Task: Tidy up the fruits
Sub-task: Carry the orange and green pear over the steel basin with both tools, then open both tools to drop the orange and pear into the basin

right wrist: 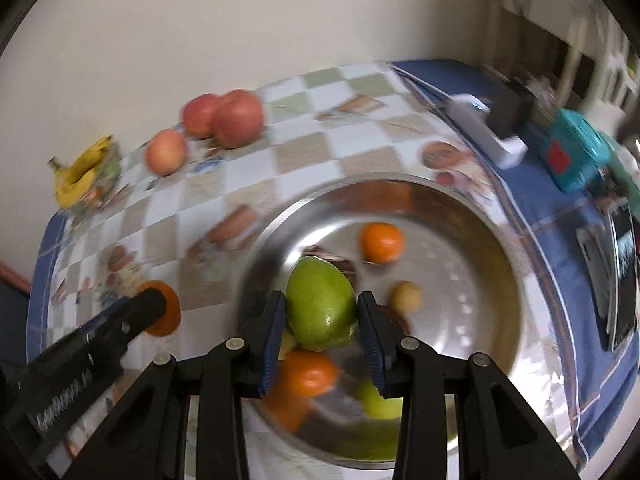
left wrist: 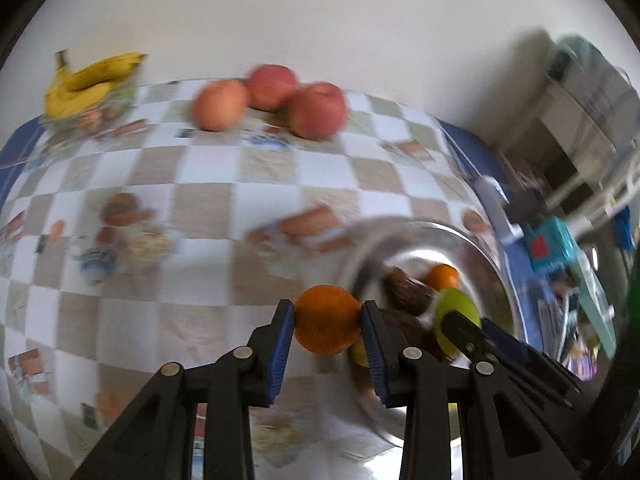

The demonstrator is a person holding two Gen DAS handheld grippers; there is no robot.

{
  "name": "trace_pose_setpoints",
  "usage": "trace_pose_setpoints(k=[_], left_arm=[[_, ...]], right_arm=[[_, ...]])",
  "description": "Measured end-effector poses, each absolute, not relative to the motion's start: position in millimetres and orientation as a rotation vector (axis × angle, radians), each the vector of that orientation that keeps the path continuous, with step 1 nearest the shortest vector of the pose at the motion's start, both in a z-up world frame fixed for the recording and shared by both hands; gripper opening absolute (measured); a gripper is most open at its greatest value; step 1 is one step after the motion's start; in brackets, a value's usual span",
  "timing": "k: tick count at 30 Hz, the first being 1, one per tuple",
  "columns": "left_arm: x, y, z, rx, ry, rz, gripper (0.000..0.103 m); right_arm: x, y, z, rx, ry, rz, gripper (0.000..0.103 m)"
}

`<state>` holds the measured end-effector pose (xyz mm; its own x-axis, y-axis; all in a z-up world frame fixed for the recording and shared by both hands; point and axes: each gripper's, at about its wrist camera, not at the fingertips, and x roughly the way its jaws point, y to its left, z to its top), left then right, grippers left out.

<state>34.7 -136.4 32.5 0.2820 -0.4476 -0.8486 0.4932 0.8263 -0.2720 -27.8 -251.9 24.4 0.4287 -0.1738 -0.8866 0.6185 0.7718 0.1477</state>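
My left gripper (left wrist: 327, 322) is shut on an orange (left wrist: 326, 319), held above the checked tablecloth just left of the steel bowl (left wrist: 486, 254). My right gripper (right wrist: 322, 314) is shut on a green mango (right wrist: 321, 303) over the steel bowl (right wrist: 496, 236). In the bowl lie an orange (right wrist: 381, 242), another orange (right wrist: 308, 373), a small yellowish fruit (right wrist: 406, 297), a green fruit (right wrist: 378, 400) and a brown fruit (left wrist: 408, 290). Three red apples (left wrist: 316, 110) and a banana bunch (left wrist: 90, 82) rest at the table's far side. In the right wrist view the left gripper (right wrist: 158, 310) shows at the left with its orange (right wrist: 168, 314).
A checked tablecloth (left wrist: 224, 184) with a blue border covers the table. At the right edge sit a white device (right wrist: 486, 130), a teal box (right wrist: 574, 156) and a dark tablet (right wrist: 620, 276). A pale wall stands behind the table; a shelf unit (left wrist: 580, 120) is at the far right.
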Motion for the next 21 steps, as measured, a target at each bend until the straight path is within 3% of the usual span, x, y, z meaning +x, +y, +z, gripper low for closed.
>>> trace_pose_setpoints(k=[21], left_arm=[[35.2, -145.1, 4.5, -0.079, 1.215, -0.706, 0.039]], right_arm=[[-45.2, -267.7, 5.6, 0.587, 1.033, -0.517, 0.04]])
